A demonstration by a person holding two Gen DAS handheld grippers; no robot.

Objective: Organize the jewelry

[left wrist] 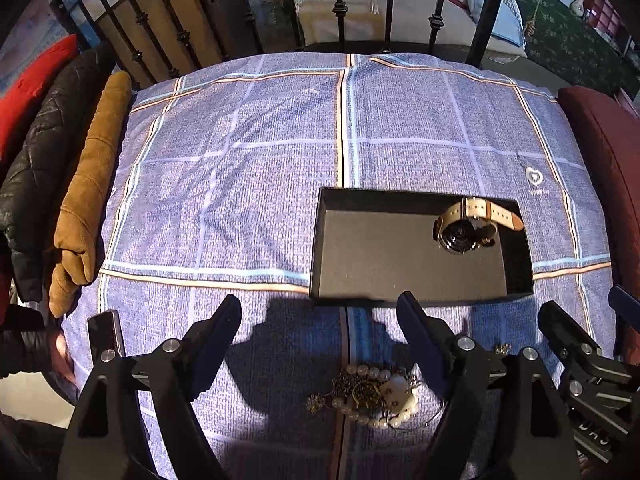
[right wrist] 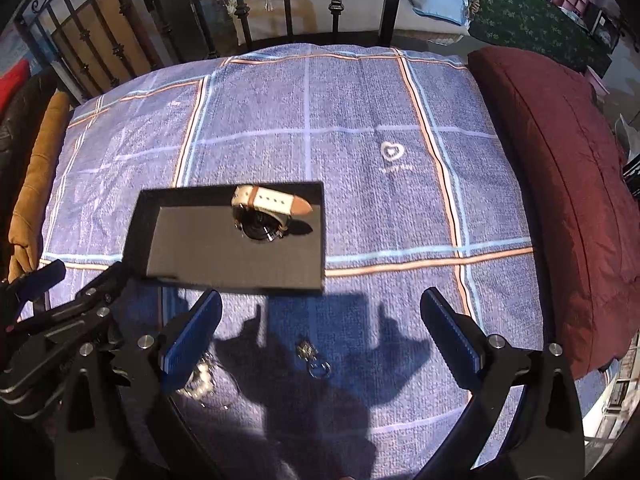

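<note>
A shallow black box [left wrist: 360,280] [right wrist: 192,276] lies on the blue checked cloth. Inside it, at the far right, rests a watch [left wrist: 460,236] [right wrist: 260,230] with a cream and tan strap. A tangle of pearl beads and a dark chain [left wrist: 372,394] lies on the cloth in front of the box, between and below the fingers of my left gripper [left wrist: 320,312], which is open and holds nothing. A small ring and charm [right wrist: 314,360] lie under my right gripper [right wrist: 320,306], also open and empty. The pearl heap [right wrist: 200,380] shows partly behind my right gripper's left finger.
A dark phone [left wrist: 106,338] lies at the cloth's front left, beside a hand in a dark sleeve [left wrist: 60,354]. A tan jacket [left wrist: 92,196] and black jacket line the left edge. A maroon cushion [right wrist: 560,200] borders the right. A black iron railing [left wrist: 340,12] stands behind.
</note>
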